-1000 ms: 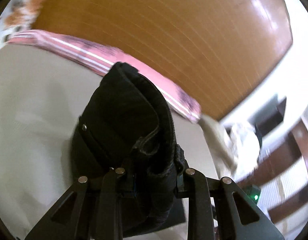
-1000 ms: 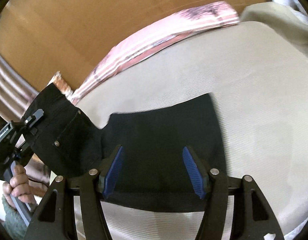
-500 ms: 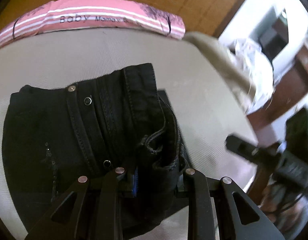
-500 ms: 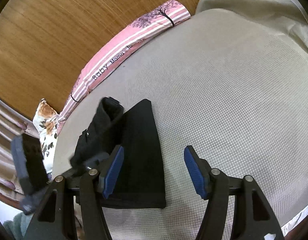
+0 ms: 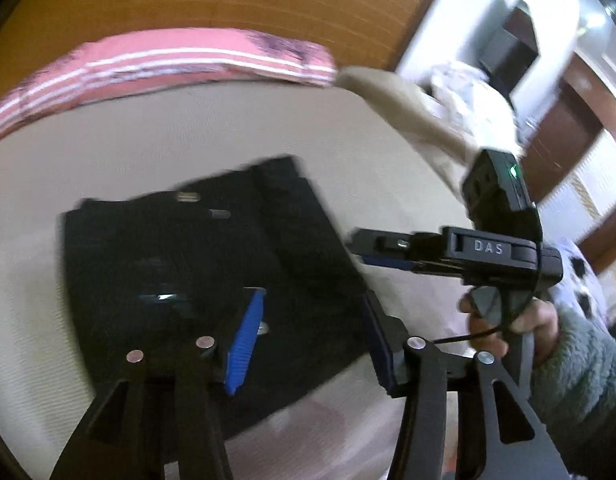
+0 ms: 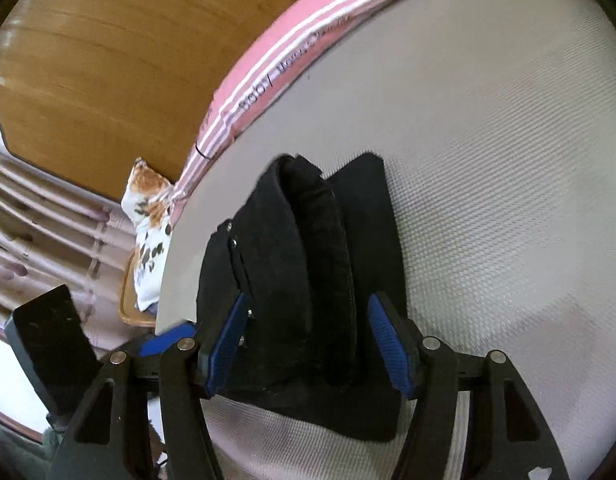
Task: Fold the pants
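Left gripper (image 5: pixel 311 340) agape, right gripper (image 6: pixel 308 348) agape — over folded pants (image 5: pixel 196 272); pink pillow (image 5: pixel 168 60) behind.

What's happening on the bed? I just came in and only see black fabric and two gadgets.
A person is folding black pants on a beige bedspread with a handheld gripper in each hand. The pants lie folded into a compact stack. The left gripper is open above them, holding nothing. The right gripper is also open, its blue pads on either side of the stack's near end, not clamped. A pink striped pillow lies behind.
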A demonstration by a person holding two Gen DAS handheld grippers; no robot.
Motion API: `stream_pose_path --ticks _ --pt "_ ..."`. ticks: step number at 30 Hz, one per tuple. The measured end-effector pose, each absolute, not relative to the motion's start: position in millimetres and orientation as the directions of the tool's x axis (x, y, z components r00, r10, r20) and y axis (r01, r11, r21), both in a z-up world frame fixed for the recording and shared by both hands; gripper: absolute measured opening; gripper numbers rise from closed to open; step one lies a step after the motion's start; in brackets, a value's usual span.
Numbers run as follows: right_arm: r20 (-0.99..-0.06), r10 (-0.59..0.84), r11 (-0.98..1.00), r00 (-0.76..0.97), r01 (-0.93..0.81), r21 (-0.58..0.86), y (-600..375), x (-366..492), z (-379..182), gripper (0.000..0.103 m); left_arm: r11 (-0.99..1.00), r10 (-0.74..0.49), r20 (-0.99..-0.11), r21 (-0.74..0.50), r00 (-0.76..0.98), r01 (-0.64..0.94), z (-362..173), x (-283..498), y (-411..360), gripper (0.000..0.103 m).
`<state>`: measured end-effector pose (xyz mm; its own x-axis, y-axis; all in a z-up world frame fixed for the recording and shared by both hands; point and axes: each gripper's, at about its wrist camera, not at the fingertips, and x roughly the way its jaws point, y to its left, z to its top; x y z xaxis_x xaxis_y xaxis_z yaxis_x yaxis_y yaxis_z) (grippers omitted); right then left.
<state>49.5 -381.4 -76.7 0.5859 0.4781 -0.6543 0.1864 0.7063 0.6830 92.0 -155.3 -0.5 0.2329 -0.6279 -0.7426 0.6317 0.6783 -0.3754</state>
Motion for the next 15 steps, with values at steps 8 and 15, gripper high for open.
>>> stream_pose_path --ticks 8,15 --pt "-0.668 0.494 0.732 0.556 0.148 0.665 -382 81 -90 0.059 0.831 -0.495 -0.812 -0.338 0.31 0.442 -36 129 -95 0.053" --pt "-0.599 0.584 0.672 0.549 0.087 0.735 -385 108 -106 0.045 0.831 -0.486 -0.825 -0.334 0.288 0.446 -55 135 -104 0.053"
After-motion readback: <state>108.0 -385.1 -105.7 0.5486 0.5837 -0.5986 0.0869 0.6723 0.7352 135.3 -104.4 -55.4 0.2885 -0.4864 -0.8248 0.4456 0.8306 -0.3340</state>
